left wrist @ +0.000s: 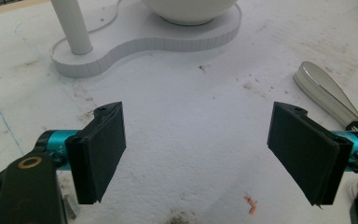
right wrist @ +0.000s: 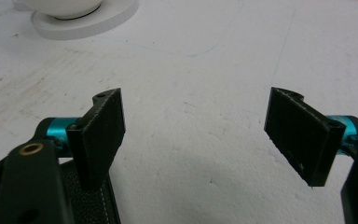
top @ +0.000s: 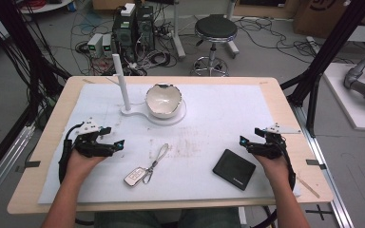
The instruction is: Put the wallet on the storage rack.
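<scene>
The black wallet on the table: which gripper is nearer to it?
Right. The right gripper sits just beside the black wallet, at its upper right corner; the left gripper is across the table, beyond the key fob.

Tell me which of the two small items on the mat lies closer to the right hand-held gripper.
The black wallet, flat beside the right hand-held gripper. The silver key fob lies mid-mat, nearer the left one.

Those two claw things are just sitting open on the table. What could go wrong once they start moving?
The bowl sits loose on a white stand with a thin upright post; a careless reach might knock either over. The car key lies flat with a thin strap, so the left gripper could slip off it. The flat wallet beside the right gripper may slide.
</scene>
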`<state>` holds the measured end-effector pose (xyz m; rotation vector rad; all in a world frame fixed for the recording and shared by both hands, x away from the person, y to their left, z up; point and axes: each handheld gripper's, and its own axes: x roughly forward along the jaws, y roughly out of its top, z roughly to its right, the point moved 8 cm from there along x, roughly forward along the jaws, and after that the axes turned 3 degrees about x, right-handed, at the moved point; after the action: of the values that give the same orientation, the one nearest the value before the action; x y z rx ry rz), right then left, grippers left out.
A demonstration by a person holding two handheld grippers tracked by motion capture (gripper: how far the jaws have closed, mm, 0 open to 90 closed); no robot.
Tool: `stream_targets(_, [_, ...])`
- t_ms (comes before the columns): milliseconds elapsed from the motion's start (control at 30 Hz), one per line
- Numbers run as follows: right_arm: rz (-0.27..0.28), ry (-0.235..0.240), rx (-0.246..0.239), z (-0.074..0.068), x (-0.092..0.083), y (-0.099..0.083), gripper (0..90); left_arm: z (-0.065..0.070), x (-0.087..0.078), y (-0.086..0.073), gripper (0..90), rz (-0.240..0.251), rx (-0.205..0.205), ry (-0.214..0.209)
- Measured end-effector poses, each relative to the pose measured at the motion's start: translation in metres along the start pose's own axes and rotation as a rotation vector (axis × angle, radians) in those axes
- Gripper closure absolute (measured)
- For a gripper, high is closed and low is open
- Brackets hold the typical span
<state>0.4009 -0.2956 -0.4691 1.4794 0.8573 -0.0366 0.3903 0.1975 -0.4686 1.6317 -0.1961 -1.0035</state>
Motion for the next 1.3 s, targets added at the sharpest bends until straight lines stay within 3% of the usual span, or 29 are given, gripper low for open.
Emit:
stream_targets(200, [-0.029, -0.007, -0.023, 0.0, 0.004, -0.003, 20.5, -0.001, 0.002, 0.001, 19.3, 0.007, -0.007, 0.007])
stream_targets(633, [-0.028, -0.016, -0.049, -0.004, 0.001, -0.001, 20.5, 0.012, 0.006, 0.012, 19.3, 0.023, 0.015, -0.045])
stream_targets(833, [-0.03, -0.012, -0.061, -0.004, -0.002, -0.003, 20.5, 0.023, 0.013, 0.03, 19.4, 0.055, 0.014, -0.065])
stream_targets(867, [-0.033, -0.017, -0.066, -0.003, -0.005, -0.005, 20.5, 0.03, 0.018, 0.04, 19.4, 0.076, 0.009, -0.086])
stream_targets(967, [-0.032, -0.029, -0.059, 0.001, -0.012, -0.008, 20.5, 0.038, 0.025, 0.048, 19.4, 0.077, 0.017, -0.108])
stream_targets(1067, [-0.028, -0.048, -0.048, 0.007, -0.021, -0.011, 20.5, 0.057, 0.043, 0.059, 19.4, 0.061, 0.037, -0.159])
stream_targets(1300, [-0.016, -0.09, -0.01, 0.022, -0.043, -0.022, 20.5, 0.085, 0.071, 0.073, 19.5, 0.033, 0.073, -0.232])
